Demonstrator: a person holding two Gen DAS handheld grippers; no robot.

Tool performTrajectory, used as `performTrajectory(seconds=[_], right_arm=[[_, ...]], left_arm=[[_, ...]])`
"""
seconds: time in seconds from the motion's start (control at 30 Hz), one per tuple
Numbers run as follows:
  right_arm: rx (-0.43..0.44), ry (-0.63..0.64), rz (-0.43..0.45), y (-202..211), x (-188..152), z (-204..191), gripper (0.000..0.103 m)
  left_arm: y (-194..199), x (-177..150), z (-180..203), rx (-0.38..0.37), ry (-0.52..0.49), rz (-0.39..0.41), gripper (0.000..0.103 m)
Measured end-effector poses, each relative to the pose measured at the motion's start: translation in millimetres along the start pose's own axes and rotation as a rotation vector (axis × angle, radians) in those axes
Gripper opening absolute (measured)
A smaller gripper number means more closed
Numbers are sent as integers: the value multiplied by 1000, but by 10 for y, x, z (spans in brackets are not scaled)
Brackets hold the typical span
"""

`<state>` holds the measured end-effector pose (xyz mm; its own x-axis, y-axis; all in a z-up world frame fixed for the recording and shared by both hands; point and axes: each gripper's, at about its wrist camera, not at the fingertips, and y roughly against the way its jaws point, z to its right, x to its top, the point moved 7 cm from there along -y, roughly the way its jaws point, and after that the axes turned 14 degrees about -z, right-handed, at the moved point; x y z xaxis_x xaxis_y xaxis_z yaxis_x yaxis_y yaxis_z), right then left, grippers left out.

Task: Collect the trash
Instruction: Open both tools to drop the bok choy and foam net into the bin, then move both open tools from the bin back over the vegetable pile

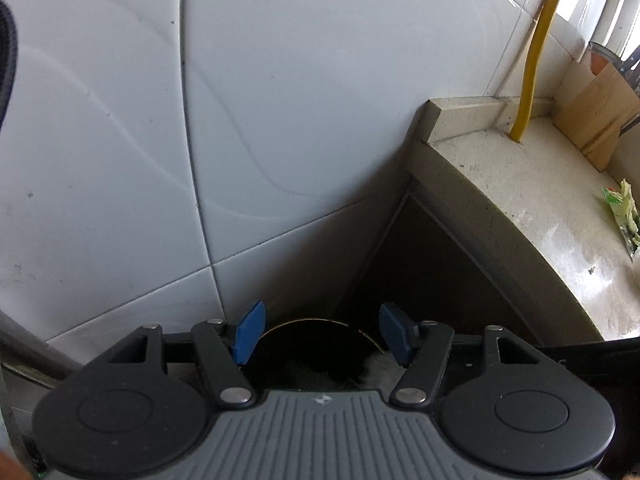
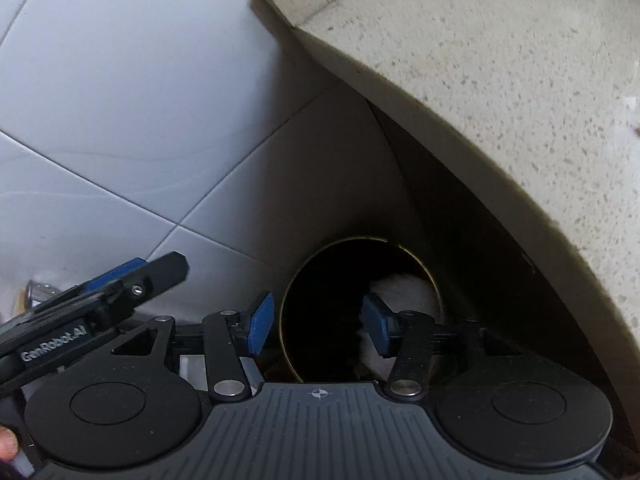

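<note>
Fingers [image 2: 262, 324] of the right gripper [image 2: 318, 326] standing apart, blue pads parted and holding nothing, hovering above the round mouth of the dark bin [image 2: 320, 264] tucked under the speckled countertop [image 2: 500, 80]. Likewise spread on the left gripper [image 1: 322, 334], empty, pointing down at the same bin [image 1: 316, 344] in the corner by the grey tiled wall [image 1: 160, 120].

Judging by the empty, parted pads over the opening, probably just at or around a drop into the bin, though nothing in flight showing. Doing this well meaning keeping the pads centred over the mouth rather than over the rim, staying clear of the countertop's overhang on the right, and keeping the two grippers from knocking, the left gripper [image 2: 120, 280] sitting close on the right one's left side.

White crumpled trash [image 2: 404, 300] lying inside the bin, against its far-right wall, below and just beyond the right gripper's right pad; in the left view only a pale patch [image 1: 376, 368] showing low between the pads. More litter, a green-and-white wrapper [image 1: 624, 216], lying on the countertop [image 1: 540, 208] well to the right of the left gripper's fingers, near a wooden knife block [image 1: 600, 116] and a yellow hose [image 1: 532, 72]; likely the next thing needing collecting.
</note>
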<state>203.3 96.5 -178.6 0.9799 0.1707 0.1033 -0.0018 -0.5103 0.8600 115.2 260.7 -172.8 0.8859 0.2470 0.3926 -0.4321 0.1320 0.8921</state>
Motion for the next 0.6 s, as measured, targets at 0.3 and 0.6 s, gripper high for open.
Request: performTrajectory(seconds=[0.3,0.6], right_arm=[[9,-74,-5,67,-192,244,62],[37,-139,9,256,-518,398,63]], left_arm=[[6,-8,-8,-8,1,-2,60],[-8,-19,51,13,-45,1,60]])
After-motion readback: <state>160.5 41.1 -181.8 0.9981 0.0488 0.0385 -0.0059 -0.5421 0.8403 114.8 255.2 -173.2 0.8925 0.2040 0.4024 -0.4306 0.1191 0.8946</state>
